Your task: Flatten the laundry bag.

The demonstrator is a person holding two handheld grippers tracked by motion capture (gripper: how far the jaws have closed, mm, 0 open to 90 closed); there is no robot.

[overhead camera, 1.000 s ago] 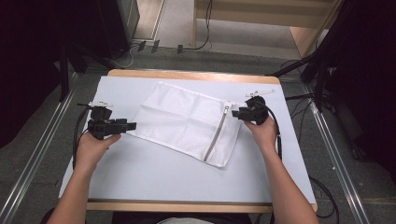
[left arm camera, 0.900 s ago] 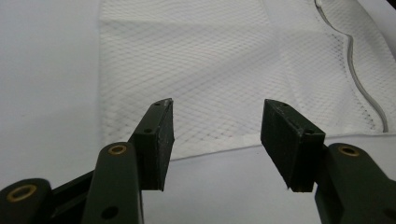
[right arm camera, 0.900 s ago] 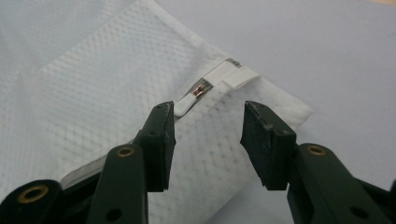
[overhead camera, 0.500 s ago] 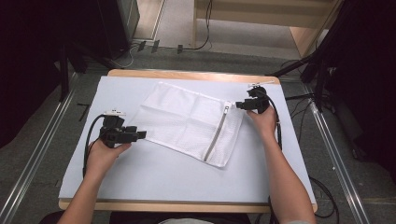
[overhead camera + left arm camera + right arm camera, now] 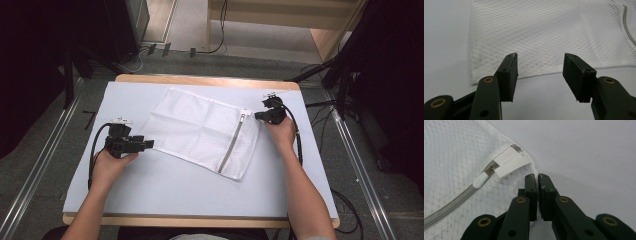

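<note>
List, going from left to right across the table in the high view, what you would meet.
Left tool → white mesh bag → grey zip → right tool, all on the pale table.

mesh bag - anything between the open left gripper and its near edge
Nothing visible. The left gripper is open, with bare table between its jaws and the mesh bag edge just ahead. The right gripper is shut on the bag's corner.
</note>
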